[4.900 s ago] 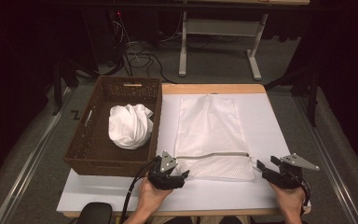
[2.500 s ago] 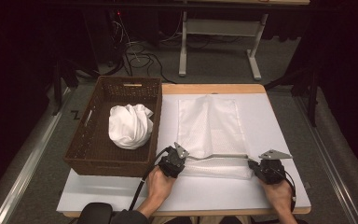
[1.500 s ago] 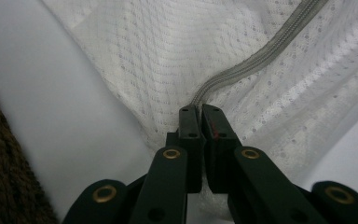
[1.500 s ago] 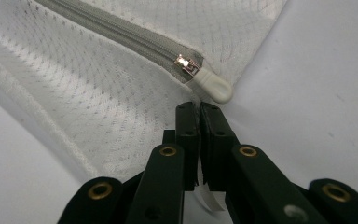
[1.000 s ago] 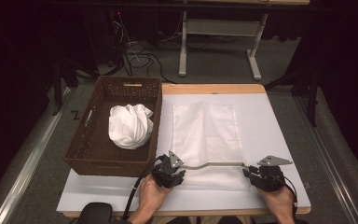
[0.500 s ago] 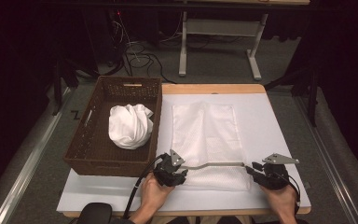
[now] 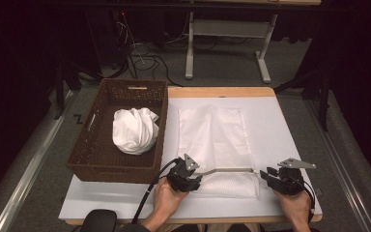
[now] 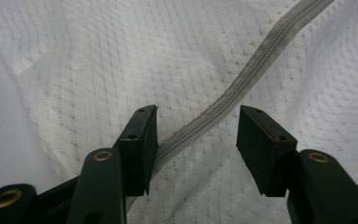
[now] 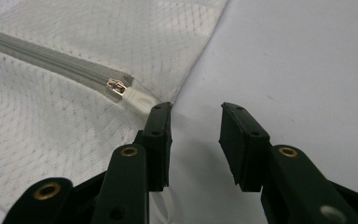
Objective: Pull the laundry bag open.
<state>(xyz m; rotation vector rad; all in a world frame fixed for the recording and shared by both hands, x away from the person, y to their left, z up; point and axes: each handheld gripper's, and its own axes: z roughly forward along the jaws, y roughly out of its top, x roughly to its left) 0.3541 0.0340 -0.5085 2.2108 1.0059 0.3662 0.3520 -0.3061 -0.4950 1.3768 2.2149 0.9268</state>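
The white surface (image 7: pixel 280 140) carries a mesh laundry bag (image 7: pixel 216 145) laid flat down its middle, its zipped end at the near edge, with the wicker basket (image 7: pixel 92 159) holding a bunched white cloth (image 7: pixel 134 129) along the left edge.

Looks like you're letting go of the bag after laying it out. Both grippers sit at the near edge, one at each end of the zipper (image 8: pixel 242 81). The left gripper (image 8: pixel 196 135) has just been opening: its jaws stand apart with the zipper tape running between them, brushing the one jaw, not pinched. The right gripper (image 9: pixel 195 128) has just been opening too, with bare surface between its jaws and the zipper pull (image 9: pixel 116 87) just off to one side.

If I were you, I'd spread the left jaws a bit more before lifting, so that tape doesn't drag up with you. Pull both straight back toward the near edge, and check that the corner by the pull stays flat.
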